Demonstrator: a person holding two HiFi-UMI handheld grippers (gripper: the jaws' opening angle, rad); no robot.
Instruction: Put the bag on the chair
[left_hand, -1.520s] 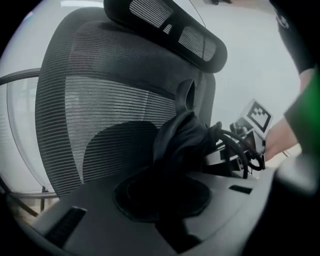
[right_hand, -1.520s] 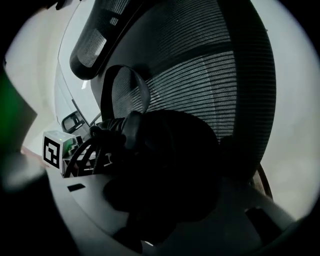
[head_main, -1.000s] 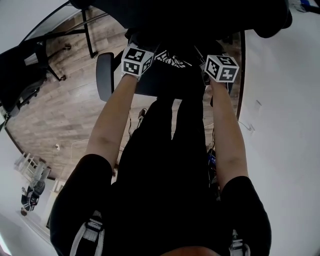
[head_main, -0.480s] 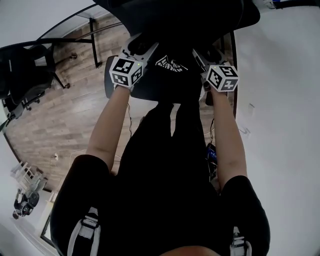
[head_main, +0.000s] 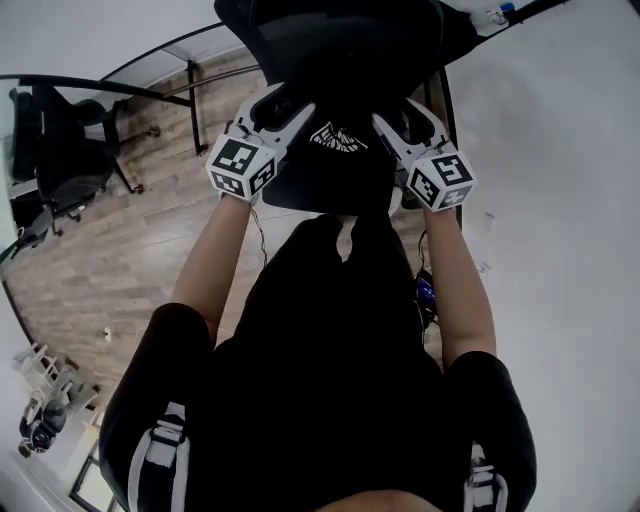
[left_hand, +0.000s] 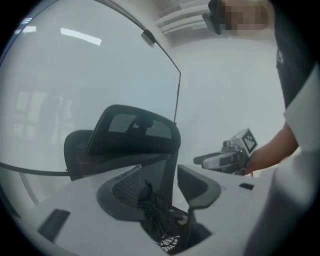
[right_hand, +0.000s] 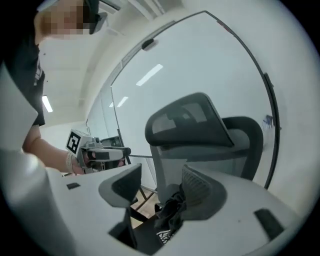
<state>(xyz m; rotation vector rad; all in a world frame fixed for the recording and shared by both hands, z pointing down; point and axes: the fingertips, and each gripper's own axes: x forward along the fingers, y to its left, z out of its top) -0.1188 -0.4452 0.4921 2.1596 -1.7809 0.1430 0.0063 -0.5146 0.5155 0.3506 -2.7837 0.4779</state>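
The bag (head_main: 338, 150), soft black cloth with a white printed emblem, lies slumped on the seat of the black mesh-backed chair (head_main: 340, 40). Your left hand-held gripper (left_hand: 160, 175) is released, its broad grey jaws wide apart. The bag's crumpled top bunches just beside one ribbed pad (left_hand: 125, 187), unpinched. Your right hand-held gripper (right_hand: 161, 172) has its jaws closing. The gathered fabric sits between them, next to the ribbed pad, and is not squeezed.
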